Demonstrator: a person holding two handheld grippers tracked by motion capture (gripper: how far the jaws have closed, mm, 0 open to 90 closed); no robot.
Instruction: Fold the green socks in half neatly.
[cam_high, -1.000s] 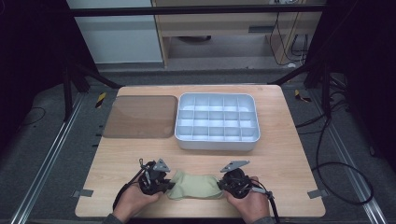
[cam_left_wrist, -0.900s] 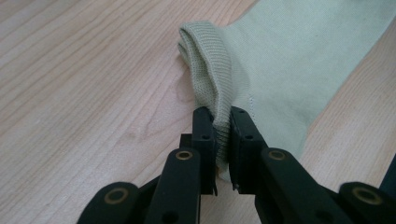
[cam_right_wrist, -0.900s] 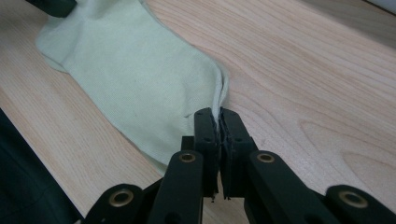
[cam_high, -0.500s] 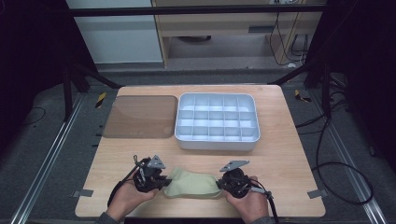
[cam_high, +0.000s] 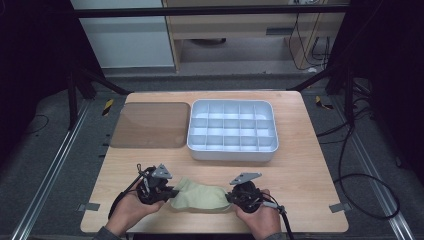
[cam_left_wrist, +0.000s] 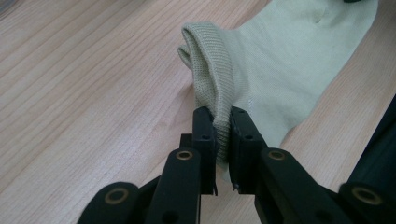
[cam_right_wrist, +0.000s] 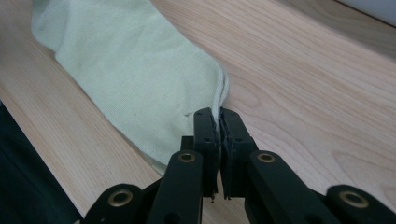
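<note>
Sock (cam_high: 200, 196), pale yellow-green knit, lying along the near edge of the wooden table (cam_high: 310, 170), midway between its two near corners, stretched between both tools. Left gripper (cam_high: 172, 192): jaws closed down on the ribbed cuff, which stands folded and slightly lifted off the wood in the left gripper view (cam_left_wrist: 219, 140). Right gripper (cam_high: 231, 196): jaws pinched nearly together on the thin edge of the toe end, seen in the right gripper view (cam_right_wrist: 218, 128). Also on the table: white compartment tray (cam_high: 232, 150), many small cells, none visibly filled, toward the far right; brown translucent lid or mat (cam_high: 150, 125) beside it at the far left. Step in hand, as judged: handling the sock by both ends, likely to fold or straighten it. Handling notes: keep both pinches firm, since the right one holds only a narrow margin of fabric that could slip; raise both ends evenly so the knit does not drag or twist; bring cuff toward toe in one smooth arc and lay the edges flush before releasing; avoid overstretching the ribbing
</note>
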